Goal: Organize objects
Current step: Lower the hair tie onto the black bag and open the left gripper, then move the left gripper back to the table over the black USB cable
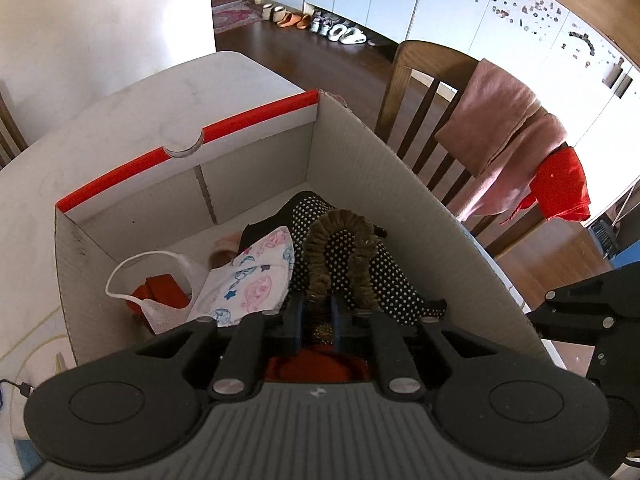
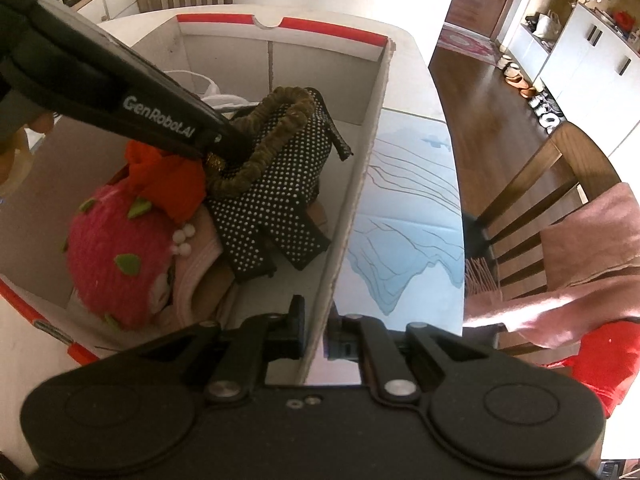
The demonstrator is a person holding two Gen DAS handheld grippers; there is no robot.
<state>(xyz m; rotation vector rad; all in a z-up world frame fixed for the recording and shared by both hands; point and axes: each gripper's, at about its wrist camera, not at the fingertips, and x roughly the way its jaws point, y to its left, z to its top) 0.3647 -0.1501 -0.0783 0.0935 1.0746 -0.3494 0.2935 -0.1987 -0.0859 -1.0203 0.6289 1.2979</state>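
Left gripper [image 1: 316, 312] lowers the brown ruffled hair band [image 1: 340, 256], jaws barely apart; right gripper [image 2: 316, 336], at three o'clock, pinches the white cardboard box wall [image 2: 352, 208] to steady it.

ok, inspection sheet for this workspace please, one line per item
Surface: white table, blue-patterned mat beside the box.
Job's things: cardboard box holds a black dotted item, brown band, patterned mask, white mask, red cloth and pink knitted piece.
Clutter: nothing seen.
Grippers: left gripper closed on the brown band inside the box; right gripper clamped on the box's side wall.
Cables: black cable at the table edge.
Surroundings: wooden chair draped with a pink towel and red garment; shoes by the cabinets.
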